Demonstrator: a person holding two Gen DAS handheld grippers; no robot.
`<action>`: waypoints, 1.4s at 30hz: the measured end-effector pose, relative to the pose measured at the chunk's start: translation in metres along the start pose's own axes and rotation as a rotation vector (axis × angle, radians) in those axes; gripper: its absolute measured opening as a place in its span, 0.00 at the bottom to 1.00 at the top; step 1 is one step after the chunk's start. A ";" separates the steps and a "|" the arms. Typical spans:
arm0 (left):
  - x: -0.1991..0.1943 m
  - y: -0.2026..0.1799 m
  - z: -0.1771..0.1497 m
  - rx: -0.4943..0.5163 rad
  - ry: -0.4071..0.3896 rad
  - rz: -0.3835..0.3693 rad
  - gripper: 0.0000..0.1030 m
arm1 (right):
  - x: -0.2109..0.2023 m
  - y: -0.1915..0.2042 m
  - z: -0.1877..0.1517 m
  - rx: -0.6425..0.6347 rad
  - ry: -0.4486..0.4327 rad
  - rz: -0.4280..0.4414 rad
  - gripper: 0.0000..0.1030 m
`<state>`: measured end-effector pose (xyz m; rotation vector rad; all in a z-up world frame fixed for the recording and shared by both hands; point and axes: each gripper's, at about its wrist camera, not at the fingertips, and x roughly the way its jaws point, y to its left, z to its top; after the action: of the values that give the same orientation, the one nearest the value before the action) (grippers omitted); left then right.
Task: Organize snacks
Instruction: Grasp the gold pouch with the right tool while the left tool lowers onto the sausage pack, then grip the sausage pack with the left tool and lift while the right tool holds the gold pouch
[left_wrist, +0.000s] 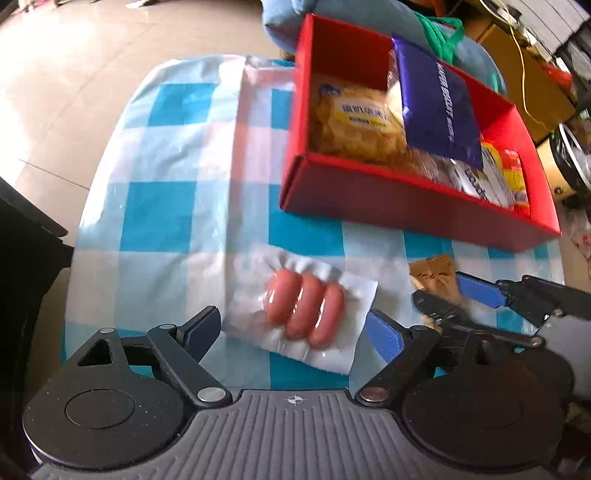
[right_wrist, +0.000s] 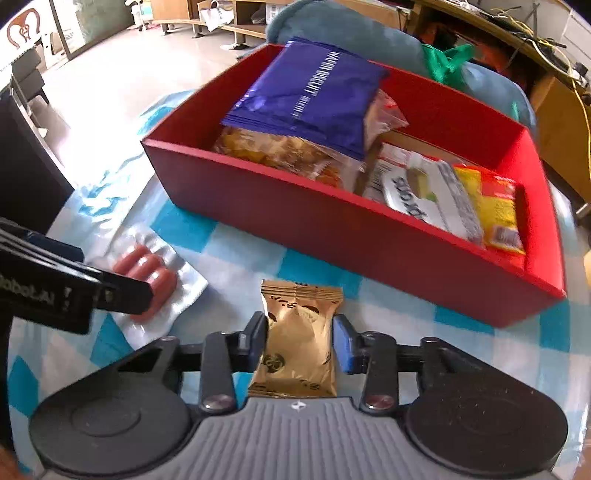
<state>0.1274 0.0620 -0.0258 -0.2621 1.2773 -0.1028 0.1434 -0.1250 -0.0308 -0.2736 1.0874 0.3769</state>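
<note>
A clear vacuum pack of three pink sausages (left_wrist: 304, 312) lies on the blue-checked cloth. My left gripper (left_wrist: 293, 326) is open, its fingers either side of the pack, not closed on it. The pack also shows in the right wrist view (right_wrist: 147, 273), partly behind the left gripper. A gold snack packet (right_wrist: 297, 338) lies between the fingers of my right gripper (right_wrist: 300, 334), which is closed to the packet's sides. The packet also shows in the left wrist view (left_wrist: 436, 275). The red box (right_wrist: 332, 225) holds a purple biscuit bag (right_wrist: 306, 99), a yellow pastry pack (left_wrist: 354, 122) and other snacks.
The red box (left_wrist: 406, 206) stands at the far side of the cloth-covered table (left_wrist: 166, 206). A black object (right_wrist: 26, 162) stands at the left edge. Tiled floor, a blue cushion (right_wrist: 332, 22) and cardboard boxes lie beyond.
</note>
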 end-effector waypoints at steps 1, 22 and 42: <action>0.000 0.001 -0.001 -0.003 0.001 -0.001 0.92 | -0.001 -0.003 -0.002 0.003 0.000 0.001 0.32; 0.046 -0.050 0.014 -0.126 -0.010 0.209 0.99 | -0.014 -0.035 -0.026 0.042 0.010 0.015 0.32; 0.019 -0.054 -0.018 0.056 -0.027 0.127 0.75 | -0.032 -0.049 -0.029 0.101 -0.042 0.027 0.32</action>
<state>0.1194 0.0036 -0.0344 -0.1334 1.2588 -0.0260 0.1281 -0.1857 -0.0132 -0.1605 1.0667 0.3491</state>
